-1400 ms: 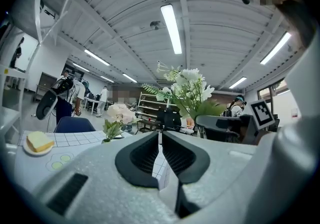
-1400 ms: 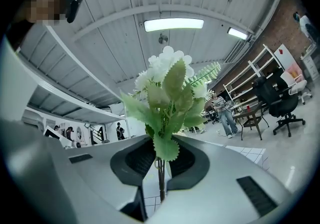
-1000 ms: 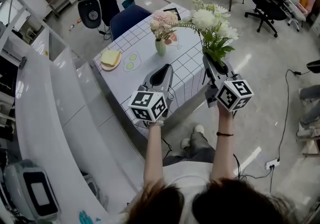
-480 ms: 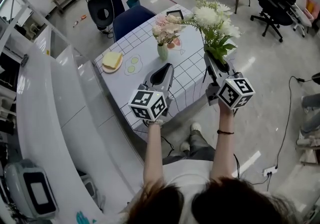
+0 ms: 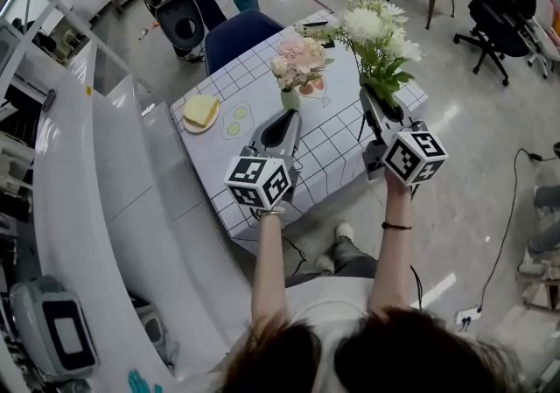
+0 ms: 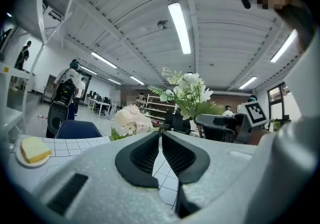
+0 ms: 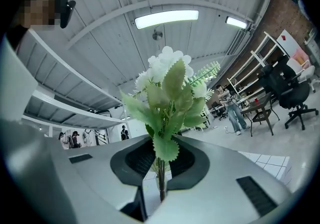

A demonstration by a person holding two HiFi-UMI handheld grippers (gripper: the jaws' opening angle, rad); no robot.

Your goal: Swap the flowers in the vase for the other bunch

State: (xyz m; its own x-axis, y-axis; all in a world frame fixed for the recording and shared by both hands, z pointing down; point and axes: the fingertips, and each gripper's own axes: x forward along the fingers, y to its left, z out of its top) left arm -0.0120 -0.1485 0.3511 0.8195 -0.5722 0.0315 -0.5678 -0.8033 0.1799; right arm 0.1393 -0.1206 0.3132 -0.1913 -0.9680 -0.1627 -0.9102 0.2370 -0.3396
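One white, green-leaved bunch (image 5: 363, 28) clamped in right hand-held gripper (image 5: 374, 102); left hand-held gripper (image 5: 287, 120) clenched.

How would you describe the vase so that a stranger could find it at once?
Start at the table with the grid-pattern cloth. Near its middle, beside the bread plate, stands a pale green vase. It holds pink flowers; the white bunch is in the right gripper.

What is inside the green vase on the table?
A bunch of pink flowers stands in the vase. Their stems go down inside it, but the vase wall hides them. Whether there is water in it cannot be seen.
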